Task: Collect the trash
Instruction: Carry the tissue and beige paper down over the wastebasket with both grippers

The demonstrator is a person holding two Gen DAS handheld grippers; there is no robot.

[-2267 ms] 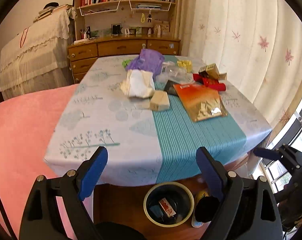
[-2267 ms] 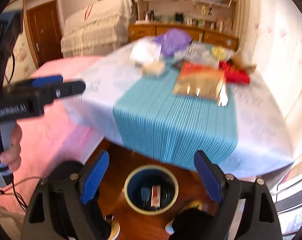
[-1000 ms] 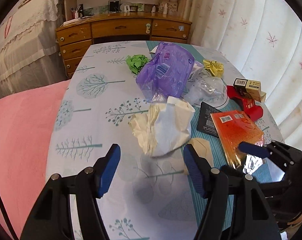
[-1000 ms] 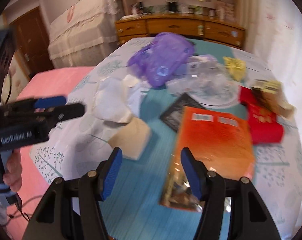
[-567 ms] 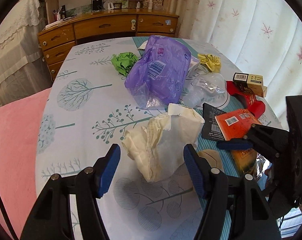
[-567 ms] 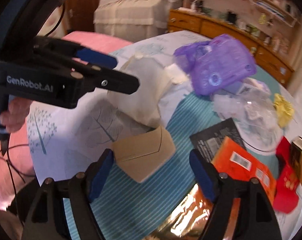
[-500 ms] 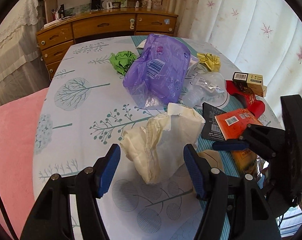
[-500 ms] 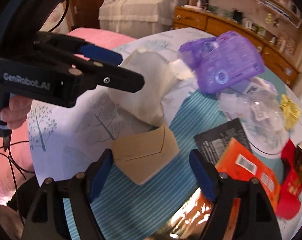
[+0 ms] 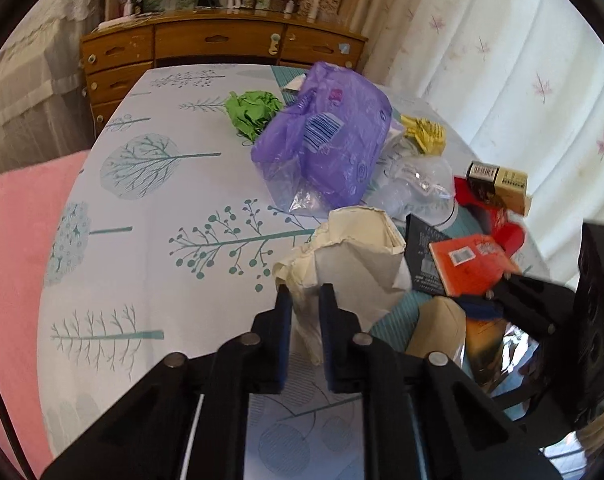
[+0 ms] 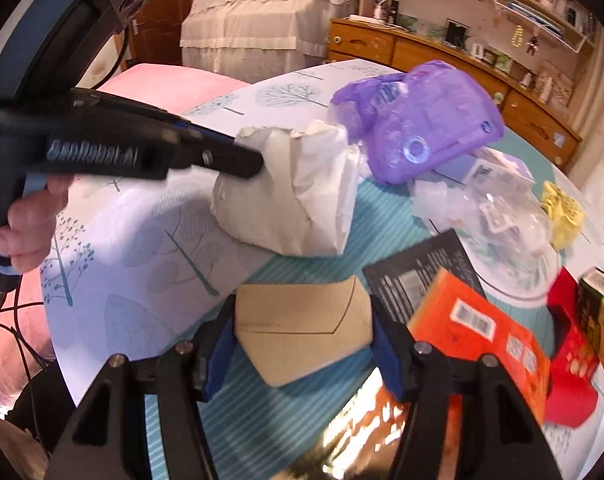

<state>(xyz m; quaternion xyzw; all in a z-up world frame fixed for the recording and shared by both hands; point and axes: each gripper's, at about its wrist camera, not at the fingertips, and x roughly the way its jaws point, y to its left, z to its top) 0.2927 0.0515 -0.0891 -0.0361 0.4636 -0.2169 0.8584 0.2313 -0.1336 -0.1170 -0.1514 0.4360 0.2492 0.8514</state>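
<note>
Left wrist view: your left claw (image 9: pixel 303 304) has just closed, pinching the crumpled cream paper bag (image 9: pixel 353 264); your right claw (image 10: pixel 302 330) has narrowed around the tan cardboard box (image 10: pixel 303 326), pads touching.

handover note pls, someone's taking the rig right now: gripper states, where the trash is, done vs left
Left gripper: just closed, pinching the crumpled white paper bag, bag not lifted off the table.
Right gripper: jaws closing around the tan folded cardboard piece, pads at its sides.
On the tree-print tablecloth: purple plastic bag, green paper ball, orange packet, more litter.
Nothing cleared in view; everything left to bin.
</note>
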